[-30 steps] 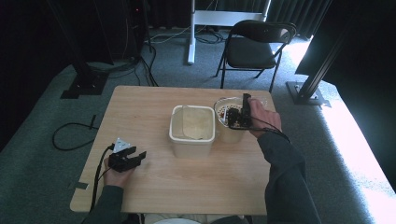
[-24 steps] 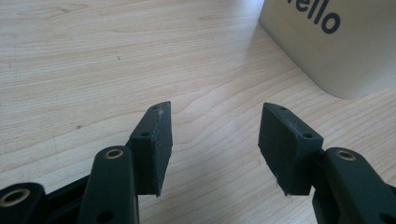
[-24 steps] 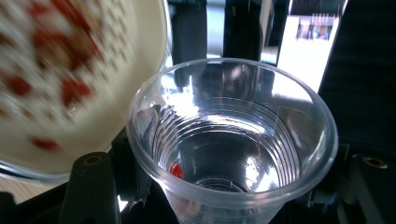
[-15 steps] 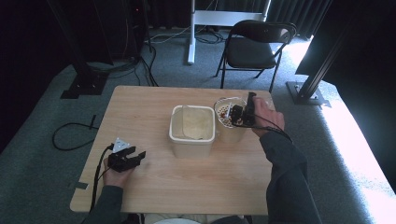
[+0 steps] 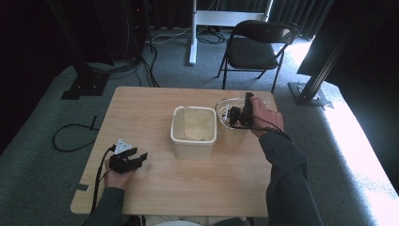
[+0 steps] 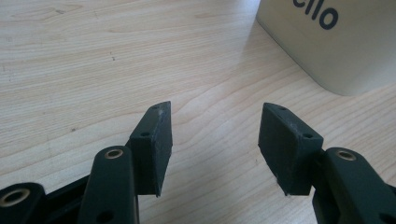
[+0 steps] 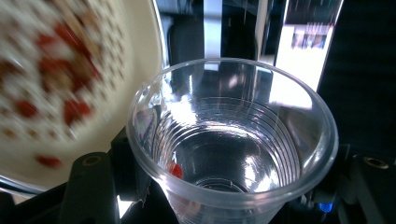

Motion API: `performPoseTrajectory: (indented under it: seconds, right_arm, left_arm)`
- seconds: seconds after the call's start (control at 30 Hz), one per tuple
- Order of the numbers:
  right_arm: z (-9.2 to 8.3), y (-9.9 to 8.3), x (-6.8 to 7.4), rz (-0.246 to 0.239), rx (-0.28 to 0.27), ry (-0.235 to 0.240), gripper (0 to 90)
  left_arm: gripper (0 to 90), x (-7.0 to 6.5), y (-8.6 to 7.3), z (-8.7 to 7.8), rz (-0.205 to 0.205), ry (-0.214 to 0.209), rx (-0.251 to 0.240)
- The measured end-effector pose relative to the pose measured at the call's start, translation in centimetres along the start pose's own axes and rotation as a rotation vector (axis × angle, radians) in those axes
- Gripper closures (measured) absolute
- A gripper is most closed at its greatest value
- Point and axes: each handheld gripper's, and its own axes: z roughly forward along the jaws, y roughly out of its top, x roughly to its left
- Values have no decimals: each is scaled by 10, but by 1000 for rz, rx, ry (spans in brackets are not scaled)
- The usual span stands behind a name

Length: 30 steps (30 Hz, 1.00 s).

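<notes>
My right gripper point(image 5: 240, 116) is at a bowl point(image 5: 223, 107) just right of the cream tub point(image 5: 194, 131). In the right gripper view it point(image 7: 229, 189) is shut on a clear plastic cup point(image 7: 233, 140) that leans towards the camera, with one red piece point(image 7: 175, 170) low inside it. The bowl's blurred red and white bits point(image 7: 51, 65) lie close on the left of the cup. My left gripper point(image 5: 137, 158) rests open near the table's front left, and nothing is between its pads point(image 6: 153, 140).
The wooden table point(image 5: 155, 103) holds the cream tub with dark lettering point(image 6: 336, 42) at its middle. A black folding chair point(image 5: 259, 47) stands behind the table's far edge. A cable point(image 5: 70, 136) lies on the grey carpet to the left.
The right gripper with the cup has shifted slightly at the bowl. The left gripper has kept still.
</notes>
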Motion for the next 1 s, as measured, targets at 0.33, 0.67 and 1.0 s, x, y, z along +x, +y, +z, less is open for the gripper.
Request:
performPoseTrajectory:
  seconds: [0.33,0.67,1.0]
  right_arm:
    - [2,2,2,1,5,5,323]
    - [10,-6,1,18,56,10,322]
    - [11,-6,0,39,67,20,323]
  left_arm:
    - [455,-1,0,0,5,2,3]
    - [455,-1,-1,1,9,5,7]
    - [455,0,-1,1,0,1,5]
